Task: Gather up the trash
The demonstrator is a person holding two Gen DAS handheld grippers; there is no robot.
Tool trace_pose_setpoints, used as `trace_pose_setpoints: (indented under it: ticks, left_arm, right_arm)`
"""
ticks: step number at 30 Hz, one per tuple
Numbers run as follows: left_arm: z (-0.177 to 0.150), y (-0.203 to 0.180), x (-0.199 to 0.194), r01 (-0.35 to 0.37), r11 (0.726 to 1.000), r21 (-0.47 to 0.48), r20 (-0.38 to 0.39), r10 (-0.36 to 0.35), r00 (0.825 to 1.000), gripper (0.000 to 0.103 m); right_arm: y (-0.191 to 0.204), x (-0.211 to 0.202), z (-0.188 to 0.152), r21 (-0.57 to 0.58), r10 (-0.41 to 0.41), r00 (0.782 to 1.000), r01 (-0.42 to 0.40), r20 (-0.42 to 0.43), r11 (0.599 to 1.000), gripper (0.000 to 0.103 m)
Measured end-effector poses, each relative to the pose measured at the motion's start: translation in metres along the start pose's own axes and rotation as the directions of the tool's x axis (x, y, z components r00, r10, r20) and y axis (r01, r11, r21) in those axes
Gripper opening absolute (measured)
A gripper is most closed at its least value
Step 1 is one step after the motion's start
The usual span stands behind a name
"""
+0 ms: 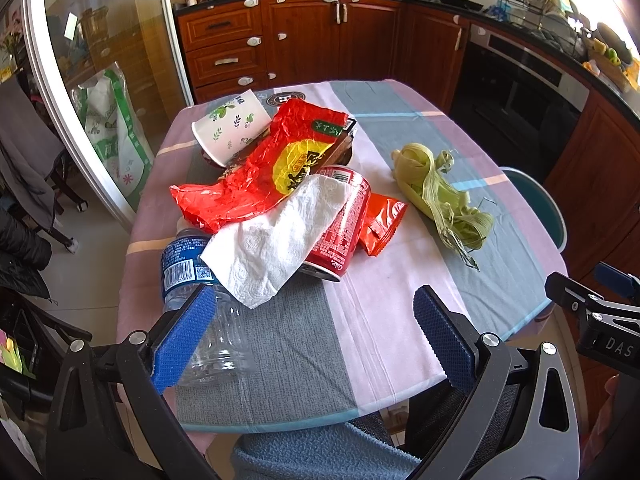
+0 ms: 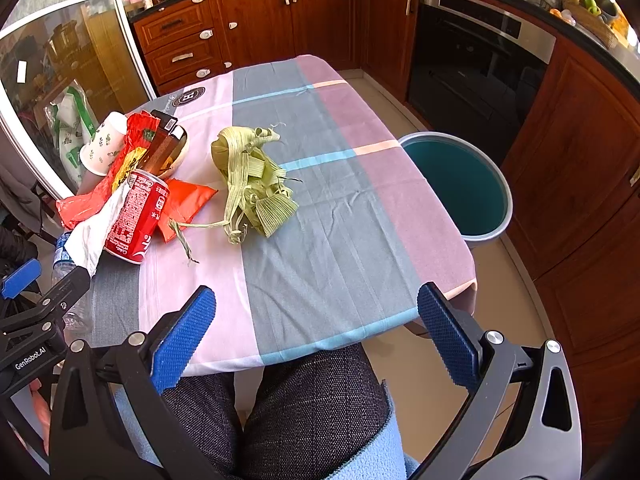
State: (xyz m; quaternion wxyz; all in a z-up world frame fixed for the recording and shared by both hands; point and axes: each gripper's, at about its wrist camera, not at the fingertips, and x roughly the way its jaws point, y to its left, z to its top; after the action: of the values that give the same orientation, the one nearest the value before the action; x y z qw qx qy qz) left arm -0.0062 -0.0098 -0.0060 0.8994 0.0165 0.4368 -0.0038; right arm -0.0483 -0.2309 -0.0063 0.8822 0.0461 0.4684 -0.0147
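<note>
Trash lies piled on the table's left side: a red wrapper, a white paper towel, a red cola can, a clear plastic bottle, a floral paper cup and a small orange packet. Green corn husks lie apart to the right; they also show in the right wrist view. My left gripper is open and empty, its left finger over the bottle. My right gripper is open and empty above the table's near edge.
A grey bin with a teal inside stands on the floor right of the table. Wooden cabinets and a black oven line the back and right. A glass door is at the left. My knees sit under the near edge.
</note>
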Motion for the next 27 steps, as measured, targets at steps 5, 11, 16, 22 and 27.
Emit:
trace_pose_setpoints:
  ticks: [5,11,16,22,27]
  left_arm:
    - [-0.002,0.005,0.003,0.004,1.0,-0.006,-0.004,-0.004,1.0,0.099]
    - [-0.001,0.007,0.007,0.008,1.0,-0.011,-0.013,-0.008,1.0,0.099]
    - [0.001,0.01,0.012,0.009,1.0,-0.006,-0.016,-0.009,1.0,0.099]
    - [0.021,0.036,0.024,0.055,0.998,0.038,0.026,-0.056,0.998,0.099]
    - [0.045,0.061,0.047,0.047,0.996,0.072,-0.008,-0.046,0.999,0.099]
  right_arm:
    - [0.002,0.001,0.002,-0.008,-0.005,1.0,0.005,-0.003,1.0,0.097]
    - [0.005,0.003,0.004,-0.017,-0.011,1.0,0.011,-0.01,1.0,0.097]
    - [0.01,0.008,0.008,-0.038,-0.015,1.0,0.014,-0.018,0.999,0.097]
    - [0.02,0.022,0.031,-0.082,-0.007,1.0,0.007,-0.002,0.997,0.097]
    - [0.03,0.043,0.058,-0.102,0.032,0.999,-0.031,0.007,0.994,0.097]
